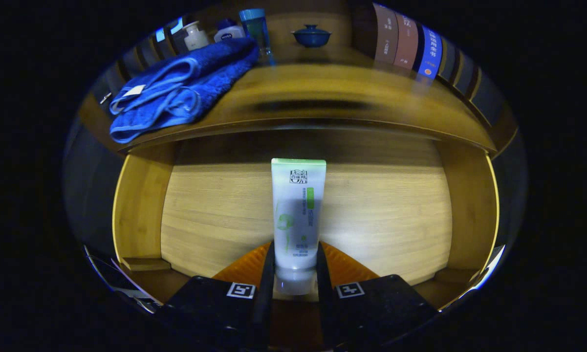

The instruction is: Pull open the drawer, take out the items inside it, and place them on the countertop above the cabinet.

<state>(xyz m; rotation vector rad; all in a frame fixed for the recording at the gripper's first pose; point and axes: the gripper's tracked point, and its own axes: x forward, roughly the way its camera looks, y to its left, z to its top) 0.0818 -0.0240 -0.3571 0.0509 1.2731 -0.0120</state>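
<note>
A white tube with a green band (297, 215) stands out lengthwise ahead of me, its cap end clamped between my two fingers. My gripper (295, 266) is shut on that tube, over the floor of the open wooden drawer (215, 215). The tube's flat crimped end points toward the drawer's back. Above the drawer runs the wooden countertop (322, 93). A folded blue towel (181, 90) lies on the countertop's left part.
At the back of the countertop stand a few small bottles (195, 35), a teal-capped tumbler (255, 27) and a blue lidded bowl (312, 35). A row of books (405, 41) lines the right back. The drawer's side walls (139, 210) rise left and right.
</note>
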